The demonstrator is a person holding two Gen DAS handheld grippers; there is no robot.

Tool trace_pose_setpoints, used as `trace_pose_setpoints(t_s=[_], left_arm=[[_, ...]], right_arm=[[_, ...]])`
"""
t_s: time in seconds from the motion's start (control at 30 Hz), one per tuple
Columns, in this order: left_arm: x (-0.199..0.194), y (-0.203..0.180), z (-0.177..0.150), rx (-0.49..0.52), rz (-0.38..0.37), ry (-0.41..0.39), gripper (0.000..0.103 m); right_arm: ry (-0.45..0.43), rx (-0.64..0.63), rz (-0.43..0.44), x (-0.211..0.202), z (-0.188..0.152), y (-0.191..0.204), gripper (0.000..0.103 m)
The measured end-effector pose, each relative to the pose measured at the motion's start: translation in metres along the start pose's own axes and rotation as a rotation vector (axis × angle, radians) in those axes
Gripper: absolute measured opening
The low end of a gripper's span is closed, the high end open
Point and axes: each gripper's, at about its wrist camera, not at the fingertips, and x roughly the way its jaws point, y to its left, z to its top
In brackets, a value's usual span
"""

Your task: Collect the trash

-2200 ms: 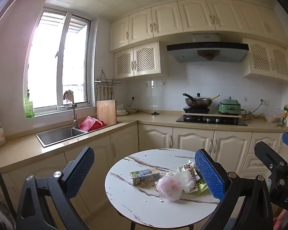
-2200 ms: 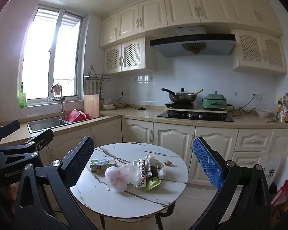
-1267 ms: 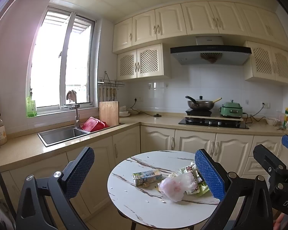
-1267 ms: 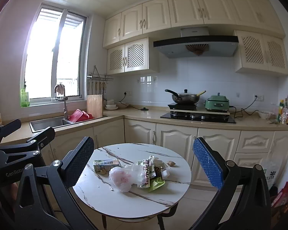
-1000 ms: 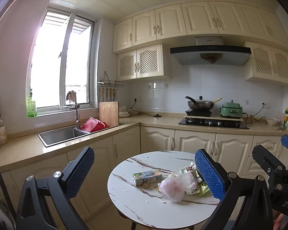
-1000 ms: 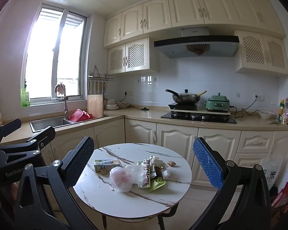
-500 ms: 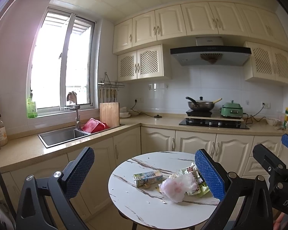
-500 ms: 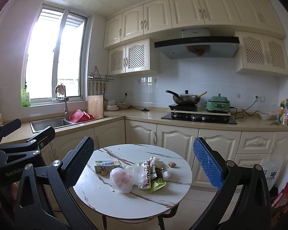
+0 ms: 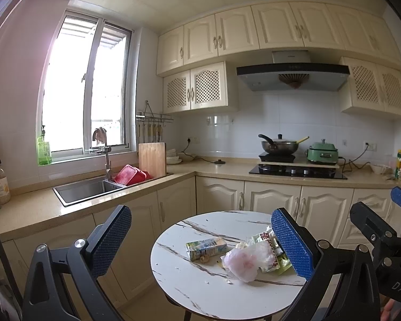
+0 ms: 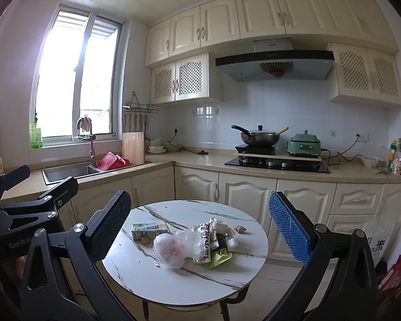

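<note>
On round marble table (image 10: pixel 173 281) amid cream kitchen cabinets (image 10: pixel 248 190), scattered trash (image 10: pixel 200 240); both tongs (image 9: pixel 200 240) (image 10: pixel 197 230) wide open, empty.

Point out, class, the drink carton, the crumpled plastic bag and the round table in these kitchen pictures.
drink carton (image 10: pixel 149 229): right wrist view, on its long side face.
crumpled plastic bag (image 10: pixel 177 248): right wrist view, on its pink bulging middle.
round table (image 10: pixel 184 286): right wrist view, on bare marble near the front rim.
</note>
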Motion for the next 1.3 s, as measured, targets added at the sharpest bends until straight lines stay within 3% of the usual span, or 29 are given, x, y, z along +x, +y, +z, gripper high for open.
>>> trace_pose_setpoints(t_s=[0.57, 0.9, 1.07, 1.3], left_arm=[[0.014, -0.003, 0.000, 0.001, 0.008, 0.017, 0.102], [0.068, -0.005, -0.009, 0.003, 0.018, 0.092, 0.102], [0.126, 0.003, -0.025, -0.005, 0.021, 0.213, 0.102], [0.220, 0.003, -0.056, -0.049, -0.032, 0.454, 0.102]], right_arm=[[0.003, 0.013, 0.006, 0.007, -0.005, -0.004, 0.103], [0.064, 0.036, -0.011, 0.044, -0.027, -0.022, 0.103], [0.144, 0.043, -0.019, 0.081, -0.052, -0.040, 0.103], [0.284, 0.053, 0.002, 0.138, -0.100, -0.065, 0.103]])
